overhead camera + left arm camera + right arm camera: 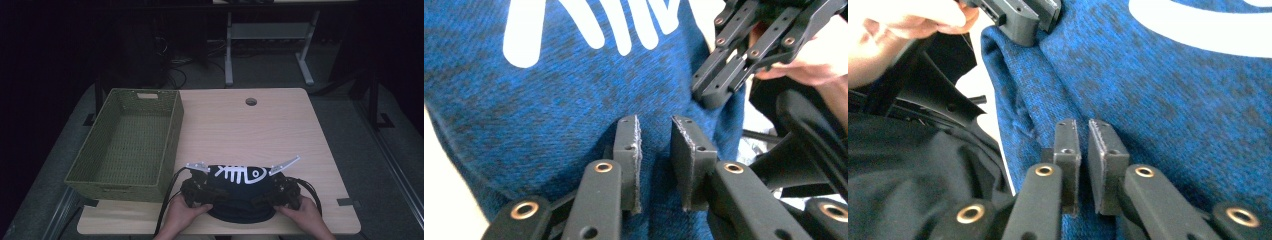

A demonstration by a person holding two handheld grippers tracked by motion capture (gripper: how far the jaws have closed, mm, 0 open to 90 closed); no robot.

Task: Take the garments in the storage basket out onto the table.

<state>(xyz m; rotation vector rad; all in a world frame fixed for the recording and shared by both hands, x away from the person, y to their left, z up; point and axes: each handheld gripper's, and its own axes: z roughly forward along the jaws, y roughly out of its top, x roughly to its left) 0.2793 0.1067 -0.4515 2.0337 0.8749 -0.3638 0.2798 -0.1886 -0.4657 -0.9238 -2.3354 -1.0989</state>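
Wooden counter (pixel 280 125), with a green woven basket (pixel 131 141) on its left half. Dark blue knit garment (pixel 240 192) with white fish-skeleton print lies at the near edge. Left gripper (pixel 654 165) and right gripper (pixel 1083 167) each have fingers clamped on a fold of its fabric.

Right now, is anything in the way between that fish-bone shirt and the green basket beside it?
Nothing visible. The shirt lies at the table's near edge between both grippers, and the basket stands just to its left, open-topped.
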